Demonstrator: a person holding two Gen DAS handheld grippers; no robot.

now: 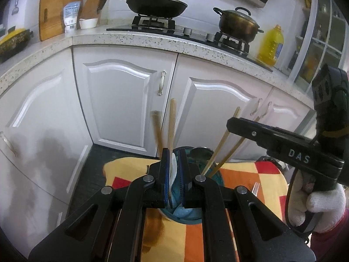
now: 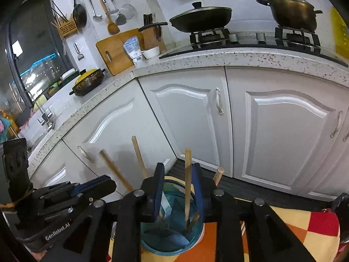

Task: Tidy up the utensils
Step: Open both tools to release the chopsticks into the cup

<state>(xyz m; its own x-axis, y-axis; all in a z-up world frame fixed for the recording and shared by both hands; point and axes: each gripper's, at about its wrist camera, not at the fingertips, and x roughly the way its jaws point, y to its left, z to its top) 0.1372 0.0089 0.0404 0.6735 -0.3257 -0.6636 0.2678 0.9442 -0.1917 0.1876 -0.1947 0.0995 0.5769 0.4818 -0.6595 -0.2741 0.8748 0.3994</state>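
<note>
Chopsticks go into the cup (image 2: 172,235) at this step, I judge. Low centre in the right wrist view, the right gripper (image 2: 177,187) straddles one chopstick (image 2: 188,181) standing almost upright, long axis vertical, tip down in the cup; its jaws look slightly apart from the stick, so letting go seems due next. Low centre in the left view, the left gripper (image 1: 174,172) is clamped on a white spoon (image 1: 173,170) over the cup. A fork (image 1: 255,188) lies on the cloth at lower right.

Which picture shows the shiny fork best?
The left wrist view: the fork lies on the checkered cloth, tines showing, right of the teal cup. In the right wrist view no fork can be made out.
</note>
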